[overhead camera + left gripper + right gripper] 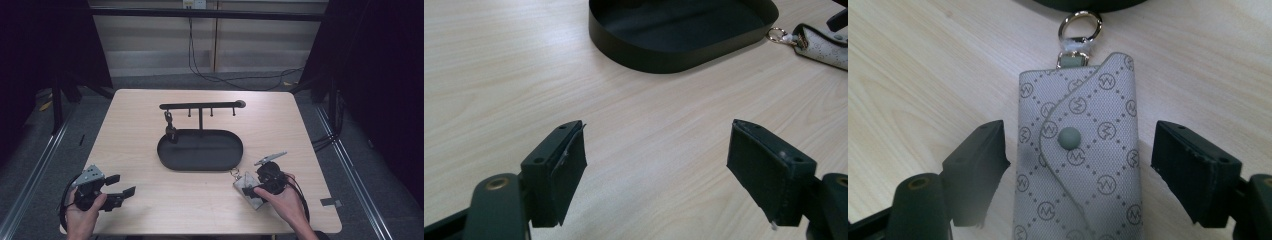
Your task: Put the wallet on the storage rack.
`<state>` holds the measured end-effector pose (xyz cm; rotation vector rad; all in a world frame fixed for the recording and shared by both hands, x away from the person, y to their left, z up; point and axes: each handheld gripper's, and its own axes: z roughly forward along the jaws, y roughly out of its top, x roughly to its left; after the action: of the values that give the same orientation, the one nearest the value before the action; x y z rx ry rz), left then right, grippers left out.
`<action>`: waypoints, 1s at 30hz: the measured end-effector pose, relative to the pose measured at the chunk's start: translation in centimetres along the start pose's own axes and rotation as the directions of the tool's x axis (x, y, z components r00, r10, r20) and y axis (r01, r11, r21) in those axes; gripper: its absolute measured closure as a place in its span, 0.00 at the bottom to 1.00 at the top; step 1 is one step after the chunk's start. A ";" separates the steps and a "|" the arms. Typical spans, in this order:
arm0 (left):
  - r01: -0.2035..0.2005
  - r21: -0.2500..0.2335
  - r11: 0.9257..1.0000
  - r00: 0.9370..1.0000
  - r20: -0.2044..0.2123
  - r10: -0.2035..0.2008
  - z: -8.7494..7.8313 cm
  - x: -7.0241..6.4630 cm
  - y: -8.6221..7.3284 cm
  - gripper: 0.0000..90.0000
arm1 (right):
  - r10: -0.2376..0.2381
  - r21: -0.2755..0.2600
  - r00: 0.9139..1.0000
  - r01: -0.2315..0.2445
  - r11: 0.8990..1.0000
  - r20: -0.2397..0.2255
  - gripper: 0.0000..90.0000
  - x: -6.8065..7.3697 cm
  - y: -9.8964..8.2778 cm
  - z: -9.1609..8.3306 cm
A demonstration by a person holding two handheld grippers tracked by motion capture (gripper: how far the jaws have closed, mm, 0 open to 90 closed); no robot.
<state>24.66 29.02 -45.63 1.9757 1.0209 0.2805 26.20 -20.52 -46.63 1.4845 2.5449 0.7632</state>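
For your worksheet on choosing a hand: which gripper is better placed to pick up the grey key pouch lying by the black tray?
Right. The right gripper already has its open jaws either side of the key pouch, not pressing it. The left gripper sits open at the table's far corner.

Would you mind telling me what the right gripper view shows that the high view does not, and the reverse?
Right gripper view alone: the grey snap button and the printed monogram pattern on the pouch, plus a gap between each black jaw and the pouch's sides.

High view alone: the black T-shaped hanger bar with pegs, a small dark item hanging from it, and the left gripper, open over bare table.

Both: the grey fabric key pouch with its silver ring, the right gripper, the black oval tray and the pale wooden table.
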 end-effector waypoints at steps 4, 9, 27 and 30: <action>-0.006 0.015 1.000 1.000 0.019 0.006 0.3 -0.2 -0.1 0.26 | -0.003 0.029 1.000 0.003 1.000 0.001 0.23 0.0 0.2 0.5; -0.016 0.027 1.000 0.999 0.029 0.015 0.5 -0.5 -0.1 0.26 | -0.025 0.094 1.000 0.024 0.995 0.010 0.26 0.5 0.5 0.9; 0.005 0.022 1.000 0.999 0.039 -0.006 0.4 -0.2 -0.1 0.26 | -0.060 0.225 0.995 0.041 0.973 0.078 0.32 1.3 1.9 2.0; 0.003 0.026 1.000 0.999 0.041 -0.004 0.4 -0.1 -0.1 0.26 | -0.057 0.242 0.995 0.036 0.970 0.078 0.33 1.3 2.1 2.0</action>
<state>24.69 28.72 -45.94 1.9950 1.0062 0.2255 27.83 -17.84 -47.14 1.4787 2.6741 0.3865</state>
